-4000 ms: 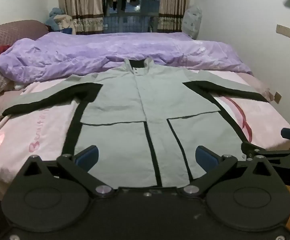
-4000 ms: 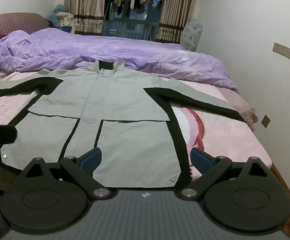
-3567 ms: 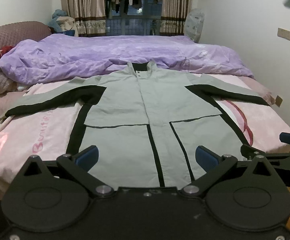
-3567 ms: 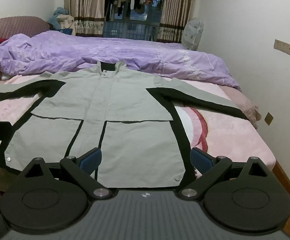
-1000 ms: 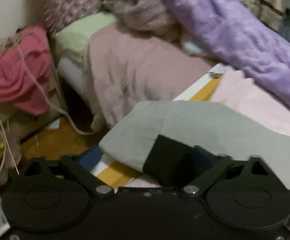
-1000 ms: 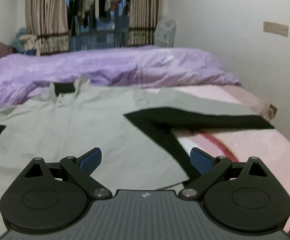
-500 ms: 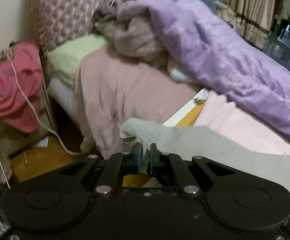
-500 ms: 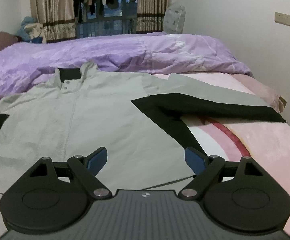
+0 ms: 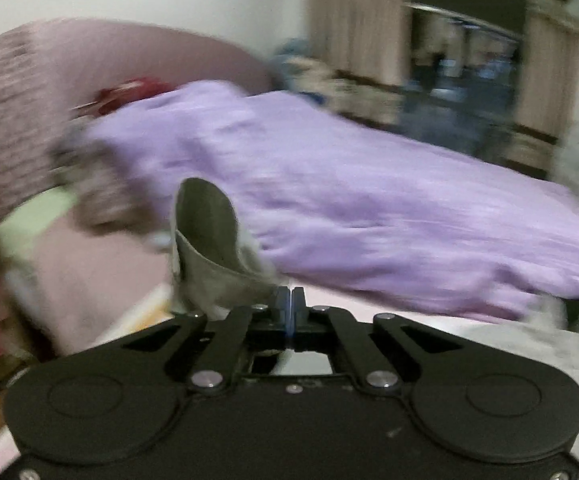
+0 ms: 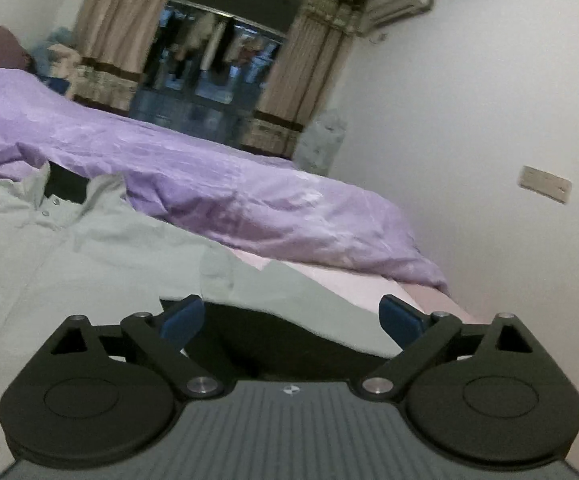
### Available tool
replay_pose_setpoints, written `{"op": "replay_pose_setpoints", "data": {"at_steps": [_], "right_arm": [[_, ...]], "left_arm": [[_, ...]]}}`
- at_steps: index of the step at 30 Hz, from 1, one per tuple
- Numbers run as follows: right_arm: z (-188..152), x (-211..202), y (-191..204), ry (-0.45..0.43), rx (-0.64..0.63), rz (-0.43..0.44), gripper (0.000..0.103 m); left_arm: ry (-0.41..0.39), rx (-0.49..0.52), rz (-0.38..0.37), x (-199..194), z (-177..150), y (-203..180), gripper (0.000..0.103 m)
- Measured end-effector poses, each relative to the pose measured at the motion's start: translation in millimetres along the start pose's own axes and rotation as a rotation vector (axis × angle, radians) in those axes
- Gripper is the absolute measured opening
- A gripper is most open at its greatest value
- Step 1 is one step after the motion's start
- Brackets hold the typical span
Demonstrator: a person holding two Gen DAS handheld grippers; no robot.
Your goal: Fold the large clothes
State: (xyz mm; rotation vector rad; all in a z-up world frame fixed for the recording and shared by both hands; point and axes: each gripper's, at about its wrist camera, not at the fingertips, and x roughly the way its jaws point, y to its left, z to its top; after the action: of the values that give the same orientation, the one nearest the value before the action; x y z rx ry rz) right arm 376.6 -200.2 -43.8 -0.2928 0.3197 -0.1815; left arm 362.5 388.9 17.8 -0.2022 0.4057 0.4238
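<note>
Sleeve cuff (image 9: pixel 213 248) is clamped in left gripper (image 9: pixel 290 304); right gripper (image 10: pixel 291 314) is held apart over jacket (image 10: pixel 69 256); no writing readable.

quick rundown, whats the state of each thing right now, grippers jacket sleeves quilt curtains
left gripper: shut on the sleeve cuff
sleeve cuff: pinched, lifted, standing up
right gripper: open, low over the other sleeve
other sleeve: lying on the bed
jacket: spread flat, collar open
purple quilt: bunched, rumpled
curtains: drawn apart

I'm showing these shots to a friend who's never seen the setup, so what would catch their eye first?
Probably the purple duvet heaped across the far side of the bed, bright in both views. Next, the grey jacket spread flat in front of it, with the left gripper pinching its sleeve cuff up while the right gripper hangs open over the other sleeve.
</note>
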Motion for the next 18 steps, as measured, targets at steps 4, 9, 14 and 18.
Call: {"op": "replay_pose_setpoints", "data": {"at_steps": [4, 9, 14, 18], "right_arm": [[9, 26, -28, 0.079, 0.081, 0.116, 0.103], [-15, 45, -57, 0.147, 0.103, 0.066, 0.103], [-49, 63, -101, 0.221, 0.205, -0.017, 0.103], [-72, 74, -120, 0.282, 0.220, -0.051, 0.103]], "left_arm": [[-0.021, 0.119, -0.144, -3, -9, -125, 0.000], [0.030, 0.185, -0.352, -4, -42, -260, 0.000], [0.041, 0.362, -0.486, -21, -90, -384, 0.000], [0.058, 0.435, -0.486, -17, -127, -406, 0.005]]}}
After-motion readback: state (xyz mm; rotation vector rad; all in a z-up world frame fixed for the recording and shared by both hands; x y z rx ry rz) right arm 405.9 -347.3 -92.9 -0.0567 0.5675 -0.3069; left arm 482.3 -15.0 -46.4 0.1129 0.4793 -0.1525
